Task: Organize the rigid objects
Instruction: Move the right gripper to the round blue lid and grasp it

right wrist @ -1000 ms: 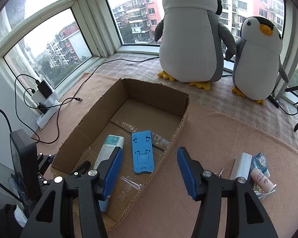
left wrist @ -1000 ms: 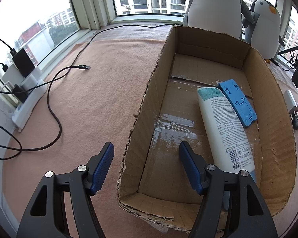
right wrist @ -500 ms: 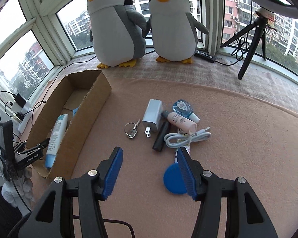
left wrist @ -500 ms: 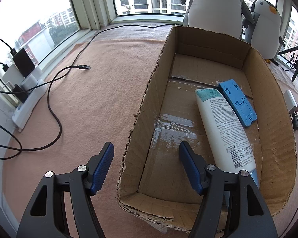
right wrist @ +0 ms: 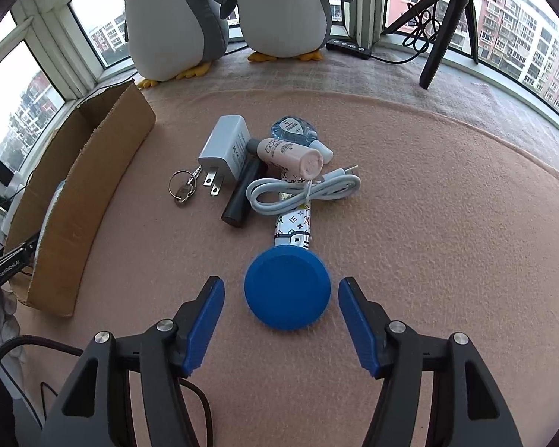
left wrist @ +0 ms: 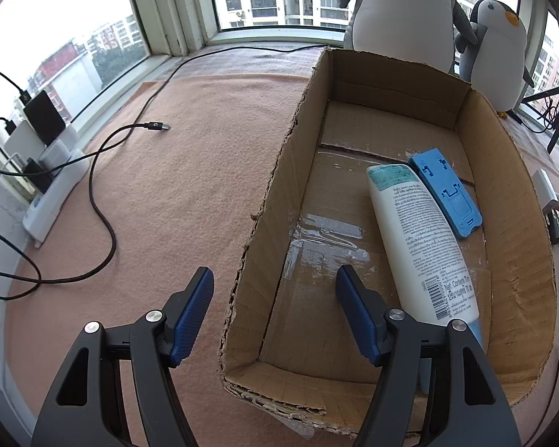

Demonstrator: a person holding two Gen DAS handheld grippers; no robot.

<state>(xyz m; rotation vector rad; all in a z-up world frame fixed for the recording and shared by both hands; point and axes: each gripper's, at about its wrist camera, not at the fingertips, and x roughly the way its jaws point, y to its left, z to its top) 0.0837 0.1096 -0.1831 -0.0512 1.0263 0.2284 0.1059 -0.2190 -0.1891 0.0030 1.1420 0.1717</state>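
With your right gripper spread wide, the blue disc lies flat, dead ahead between the jaws; left gripper, also open, straddles the box wall.

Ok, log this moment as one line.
right tool: open, framing blue disc, not touching | left tool: open, straddling cardboard box wall | in box: lotion tube, blue stand

Blue disc, monogram-patterned tube

Penguin toys' heads beyond the top edge; patterned tube partly under the coiled cable.
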